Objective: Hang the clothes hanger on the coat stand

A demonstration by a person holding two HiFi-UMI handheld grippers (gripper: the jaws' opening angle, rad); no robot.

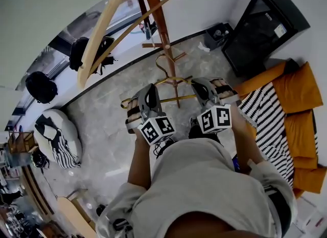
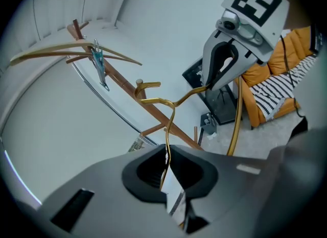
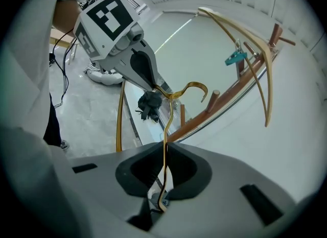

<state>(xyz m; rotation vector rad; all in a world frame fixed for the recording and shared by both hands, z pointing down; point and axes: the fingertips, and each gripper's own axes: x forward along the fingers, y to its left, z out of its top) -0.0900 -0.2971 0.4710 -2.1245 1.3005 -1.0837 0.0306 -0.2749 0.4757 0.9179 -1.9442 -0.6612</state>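
A thin gold wire hanger (image 1: 169,81) is held up in front of me by both grippers, its hook (image 1: 161,61) close to the brown wooden post of the coat stand (image 1: 159,20). My left gripper (image 1: 147,98) is shut on the hanger's left shoulder wire (image 2: 168,119), which runs between its jaws. My right gripper (image 1: 202,91) is shut on the right shoulder wire (image 3: 165,129). In the right gripper view the hook (image 3: 193,86) curls just short of a peg (image 3: 214,96) on the stand. A pale wooden hanger (image 1: 102,27) hangs on the stand's upper arms.
A teal clip (image 2: 98,63) sits on the coat stand. A black cabinet (image 1: 263,27) stands at the back right, with orange cushions and a striped cloth (image 1: 276,114) on the right. Black bags (image 1: 41,86) and a black-and-white cushion (image 1: 56,137) lie on the left.
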